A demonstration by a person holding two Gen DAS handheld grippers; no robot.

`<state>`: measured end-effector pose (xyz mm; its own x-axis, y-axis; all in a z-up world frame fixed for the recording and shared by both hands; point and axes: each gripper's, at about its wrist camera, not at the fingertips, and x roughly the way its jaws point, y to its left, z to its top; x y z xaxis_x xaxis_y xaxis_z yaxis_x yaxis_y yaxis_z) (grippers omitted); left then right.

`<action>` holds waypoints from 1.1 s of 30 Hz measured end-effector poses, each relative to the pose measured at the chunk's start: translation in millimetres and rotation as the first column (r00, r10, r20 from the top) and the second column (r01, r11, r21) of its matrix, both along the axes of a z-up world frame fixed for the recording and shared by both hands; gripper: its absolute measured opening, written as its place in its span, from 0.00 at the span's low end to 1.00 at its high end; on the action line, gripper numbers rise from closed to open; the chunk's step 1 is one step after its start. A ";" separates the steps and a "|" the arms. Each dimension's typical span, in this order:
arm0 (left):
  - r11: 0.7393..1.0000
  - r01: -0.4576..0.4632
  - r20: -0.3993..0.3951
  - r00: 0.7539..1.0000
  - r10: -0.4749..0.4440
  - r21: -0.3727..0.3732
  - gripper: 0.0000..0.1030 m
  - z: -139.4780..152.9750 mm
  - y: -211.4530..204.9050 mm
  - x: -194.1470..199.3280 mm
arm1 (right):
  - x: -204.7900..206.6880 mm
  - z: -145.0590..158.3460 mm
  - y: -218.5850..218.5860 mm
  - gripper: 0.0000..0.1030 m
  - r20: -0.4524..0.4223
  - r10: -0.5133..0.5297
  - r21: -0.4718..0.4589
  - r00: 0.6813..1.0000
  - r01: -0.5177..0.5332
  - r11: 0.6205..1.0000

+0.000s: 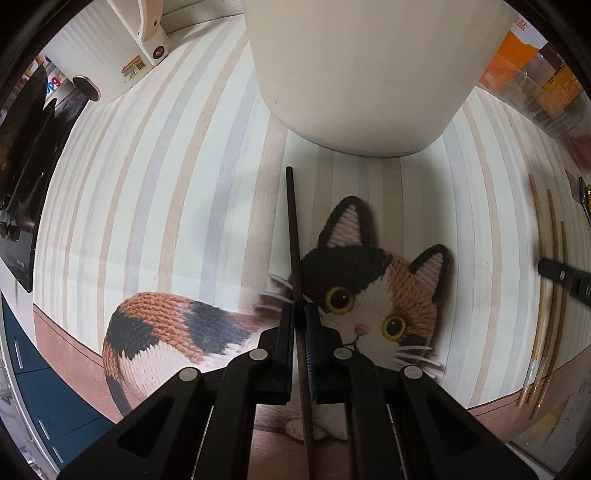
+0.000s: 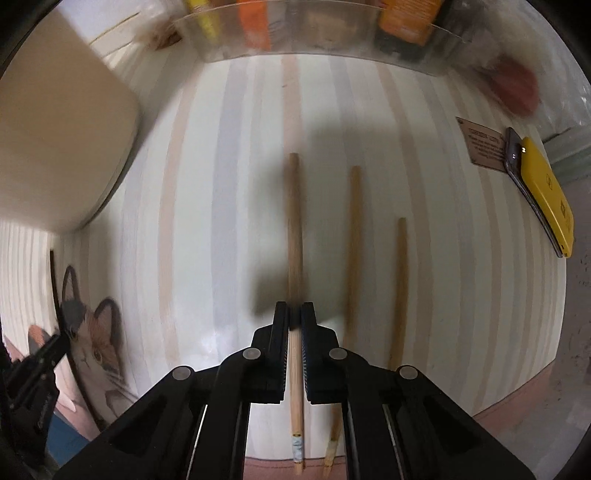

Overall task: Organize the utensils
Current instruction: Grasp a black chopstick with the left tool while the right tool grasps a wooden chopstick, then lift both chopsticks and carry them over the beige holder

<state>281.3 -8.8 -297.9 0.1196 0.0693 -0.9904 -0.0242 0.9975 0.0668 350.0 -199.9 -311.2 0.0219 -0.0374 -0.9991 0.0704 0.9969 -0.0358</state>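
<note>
My left gripper (image 1: 299, 314) is shut on a black chopstick (image 1: 293, 229) that points forward toward the base of a cream utensil holder (image 1: 362, 74). My right gripper (image 2: 294, 314) is shut on a light wooden chopstick (image 2: 294, 221), held just above the striped mat. Two more wooden chopsticks (image 2: 354, 240) (image 2: 399, 288) lie on the mat to its right. These chopsticks also show at the right edge of the left wrist view (image 1: 543, 295), with the right gripper's finger (image 1: 565, 280) over them. The holder shows at the left of the right wrist view (image 2: 62, 147).
A striped mat with a knitted cat picture (image 1: 369, 295) covers the table. A yellow-cased phone (image 2: 543, 192) lies at the right. A clear box of packets (image 2: 314, 29) stands at the back. A white appliance (image 1: 110, 48) stands at the far left.
</note>
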 end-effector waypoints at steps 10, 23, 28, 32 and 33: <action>1.000 -0.004 0.000 1.000 0.004 -0.004 0.04 -2.2 -3.7 -4.5 | -45.9 -4.2 55.8 0.07 -0.047 0.134 0.053 0.990 -0.132 0.990; 1.000 -0.002 0.001 1.000 0.002 -0.004 0.04 -3.1 -6.1 -4.4 | -35.1 -3.8 40.4 0.07 -0.052 0.029 0.098 0.998 -0.024 0.995; 1.000 0.000 -0.002 1.000 0.000 -0.015 0.04 -3.2 -3.6 -4.9 | -22.0 -7.9 34.0 0.07 -0.078 -0.021 0.122 0.997 0.030 0.992; 1.000 0.007 -0.006 1.000 -0.007 -0.027 0.04 -2.9 -1.0 -4.8 | -21.4 -10.6 31.0 0.12 -0.105 0.002 0.106 0.994 0.010 0.994; 1.000 0.010 -0.007 1.000 -0.010 -0.028 0.04 -3.5 0.8 -5.1 | -22.4 -10.8 31.0 0.16 -0.110 0.019 0.094 0.994 -0.009 0.996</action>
<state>276.2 -8.0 -301.3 0.1133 0.0404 -0.9927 -0.0142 0.9991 0.0391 327.6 -168.8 -322.1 -0.0890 0.0552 -0.9945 0.0575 0.9971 0.0502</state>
